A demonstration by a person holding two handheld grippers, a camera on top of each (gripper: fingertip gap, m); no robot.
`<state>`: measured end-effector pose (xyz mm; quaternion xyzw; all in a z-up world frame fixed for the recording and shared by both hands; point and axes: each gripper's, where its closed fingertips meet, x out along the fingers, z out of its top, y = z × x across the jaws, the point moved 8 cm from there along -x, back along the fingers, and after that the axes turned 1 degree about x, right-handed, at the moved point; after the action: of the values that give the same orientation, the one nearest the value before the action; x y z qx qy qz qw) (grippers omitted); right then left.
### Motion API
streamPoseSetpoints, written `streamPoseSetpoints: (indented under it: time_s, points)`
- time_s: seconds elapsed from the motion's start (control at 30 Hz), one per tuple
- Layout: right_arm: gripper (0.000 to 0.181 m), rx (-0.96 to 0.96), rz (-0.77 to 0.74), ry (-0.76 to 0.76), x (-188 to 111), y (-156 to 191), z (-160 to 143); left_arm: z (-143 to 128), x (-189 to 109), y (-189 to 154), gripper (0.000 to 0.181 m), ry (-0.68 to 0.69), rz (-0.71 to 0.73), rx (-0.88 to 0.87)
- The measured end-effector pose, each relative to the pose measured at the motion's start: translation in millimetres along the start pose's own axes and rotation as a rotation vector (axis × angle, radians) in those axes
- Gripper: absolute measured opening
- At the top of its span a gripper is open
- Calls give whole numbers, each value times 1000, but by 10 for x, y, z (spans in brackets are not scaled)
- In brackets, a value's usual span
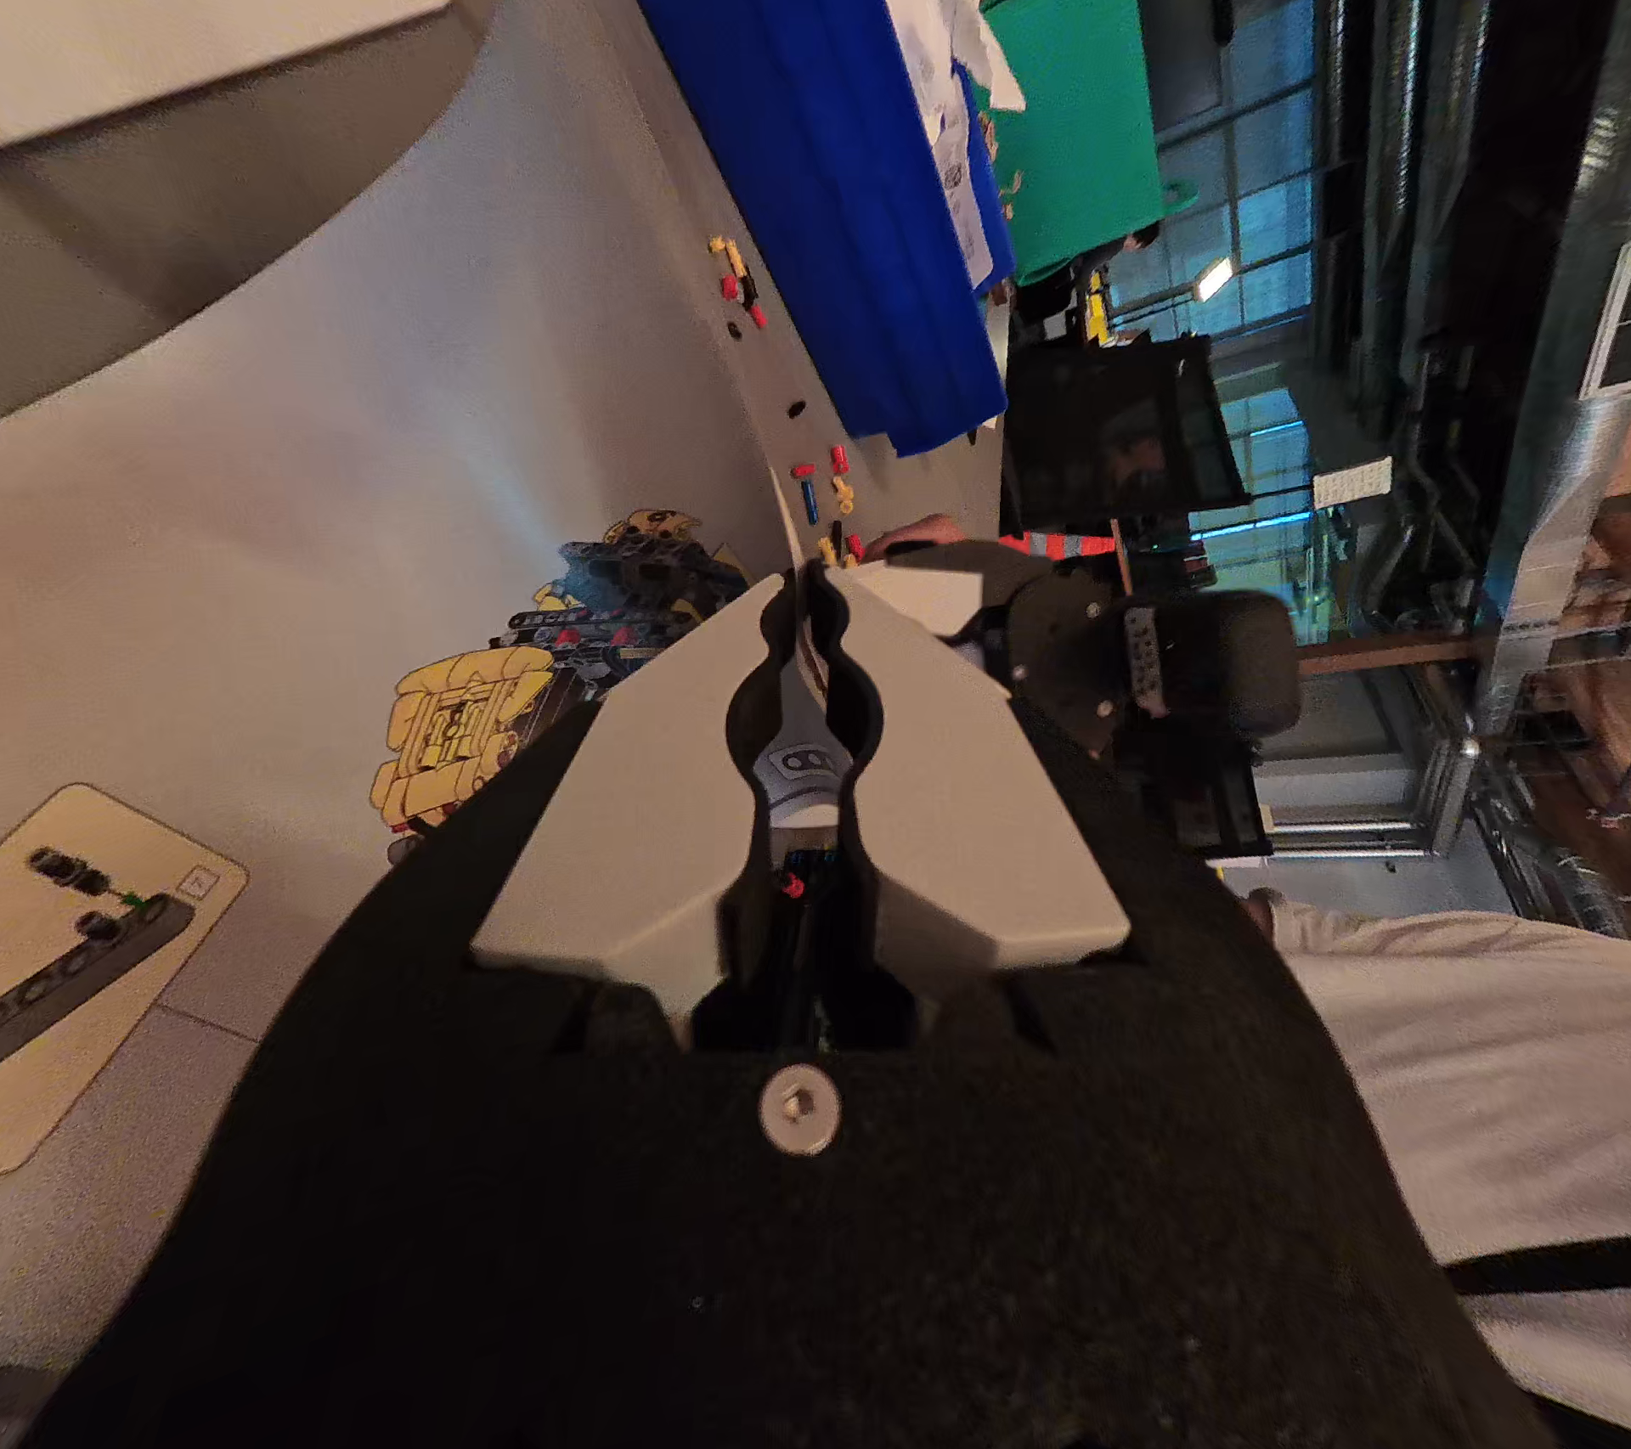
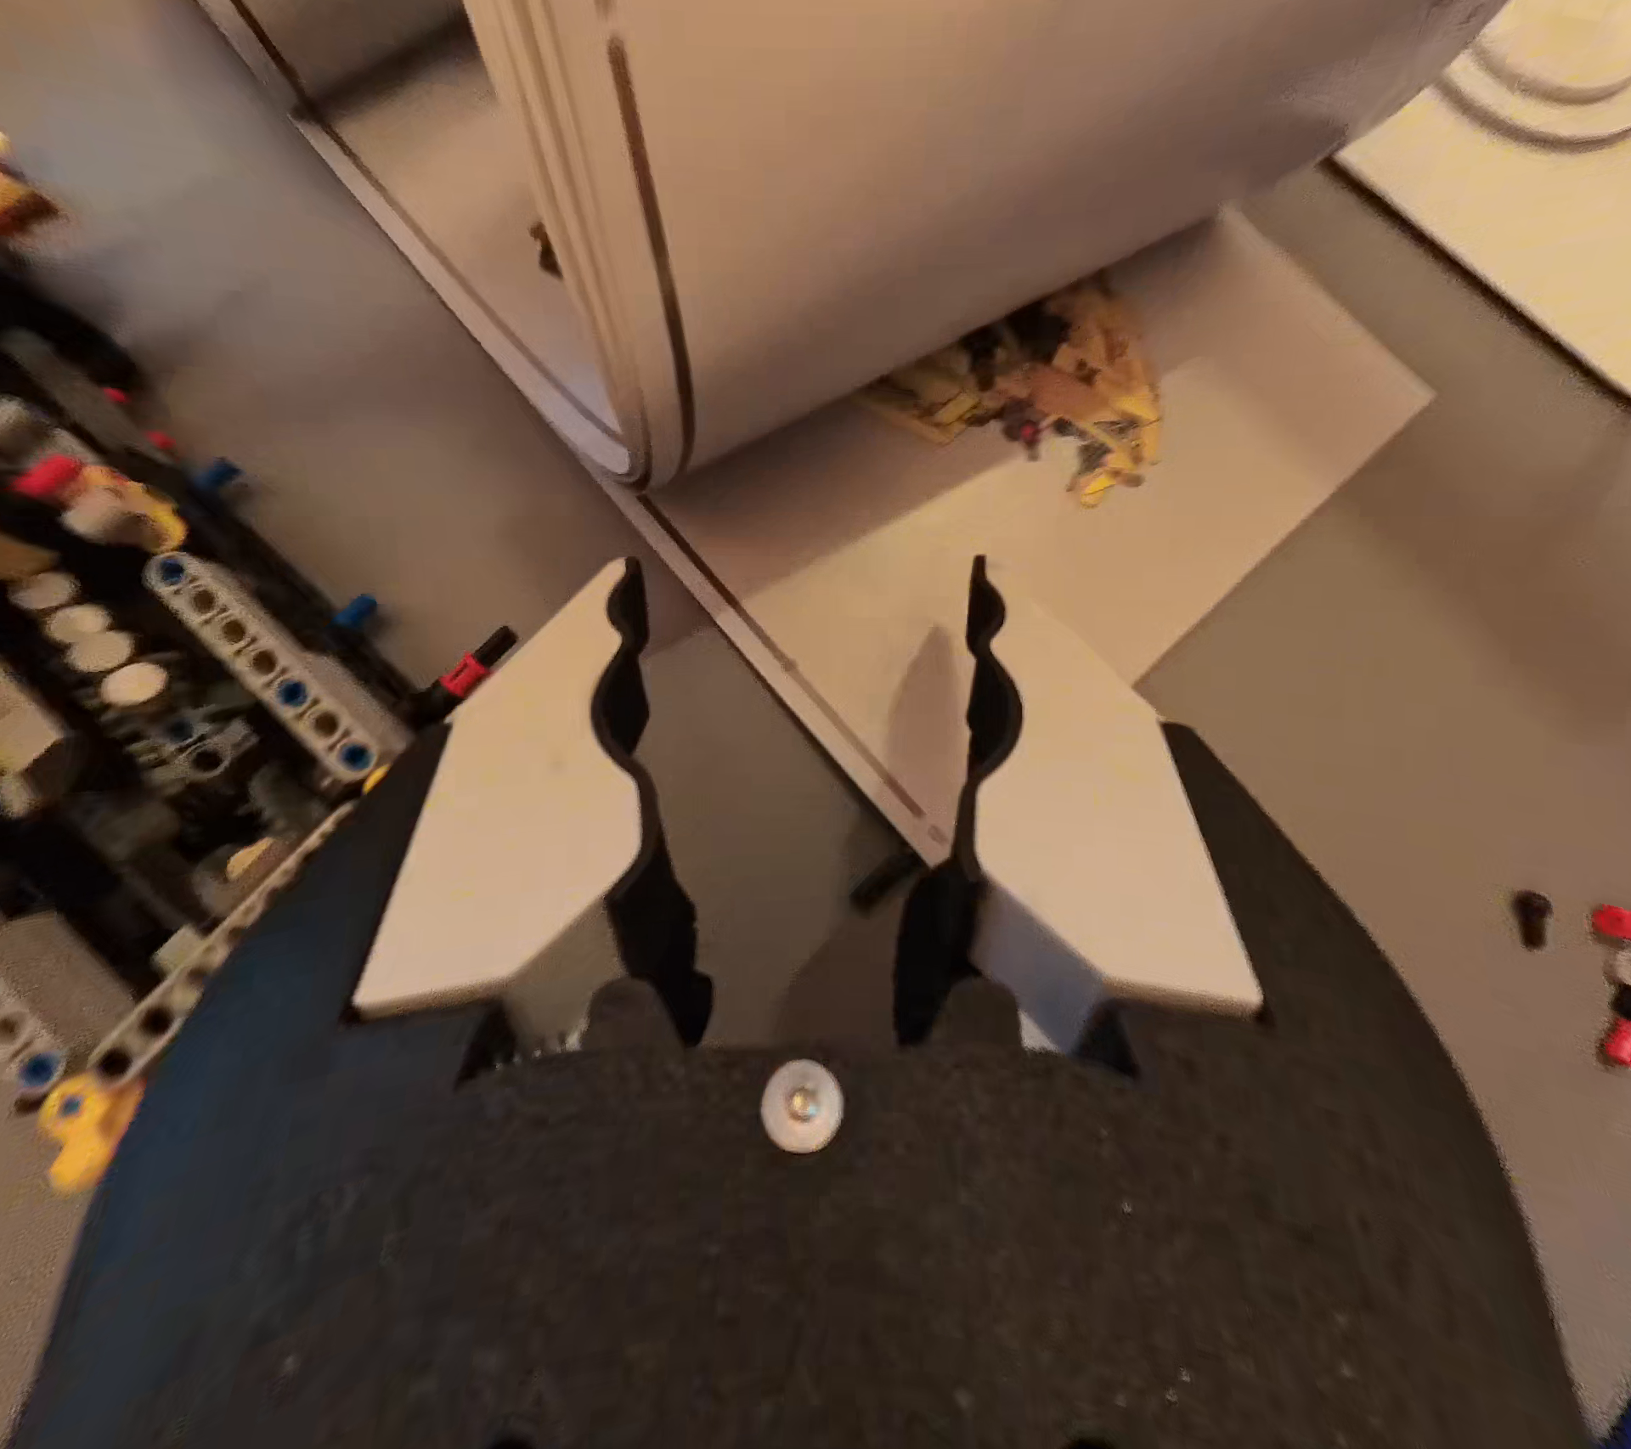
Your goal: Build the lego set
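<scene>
My left gripper (image 1: 805, 575) is shut on the edge of a white page of the instruction booklet (image 1: 353, 436) and holds it lifted. That page bears a printed picture of a yellow and black model (image 1: 494, 709). In the right wrist view the lifted pages (image 2: 838, 127) curl up over the open booklet (image 2: 1191, 524) on the table. My right gripper (image 2: 803, 568) is open and empty, just above the booklet's near edge. The partly built lego model (image 2: 221, 692), of grey and black beams with blue and red pins, lies left of it. The right gripper also shows in the left wrist view (image 1: 1103, 657).
Loose red, yellow, blue and black pieces (image 1: 825, 498) lie on the white table by a blue bin (image 1: 794, 171), with a green bin (image 1: 1077, 101) behind it. A black pin (image 2: 1531, 917) and red pieces (image 2: 1613, 965) lie to the right of my right gripper. Measured from the fingertips, the black pin (image 2: 1531, 917) is 15 cm or so from the right gripper and 20 cm from the left.
</scene>
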<state>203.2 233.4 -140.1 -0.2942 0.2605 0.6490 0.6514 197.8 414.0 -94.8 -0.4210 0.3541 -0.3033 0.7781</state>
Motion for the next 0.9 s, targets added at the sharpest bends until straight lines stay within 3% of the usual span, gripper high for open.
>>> streamPoseSetpoints:
  time_s: [0.13, 0.3, 0.33, 0.43, 0.5, 0.53, 0.63, 0.67, 0.9]
  points:
    - [68, -5, -48, 56, 196, -81, 7, 66, -14, -19, 1, -62, -36, 13]
    - [62, 114, -45, 50, 128, -375, -86, 102, 131, -94, 1, -61, -52, 60]
    - [68, 112, -21, 30, 64, -384, -82, 93, 153, -106, 1, -58, -59, 66]
    - [76, 265, 226, -320, -283, -313, 222, 36, 179, -113, 1, -70, -86, 57]
    - [82, 418, 339, -494, -345, -315, 457, -1, 184, -96, 1, -93, -113, 44]
    - [91, 452, 316, -451, -238, -317, 496, -19, 189, -84, 1, -101, -125, 34]
    - [88, 509, 287, -320, 76, -330, 525, -68, 183, -85, 2, -127, -155, 27]
    - [78, 531, 301, -333, 95, -346, 534, -78, 163, -92, 3, -138, -167, 24]
    - [57, 508, 333, -384, 41, -378, 543, -126, 84, -214, 5, -137, -250, 100]
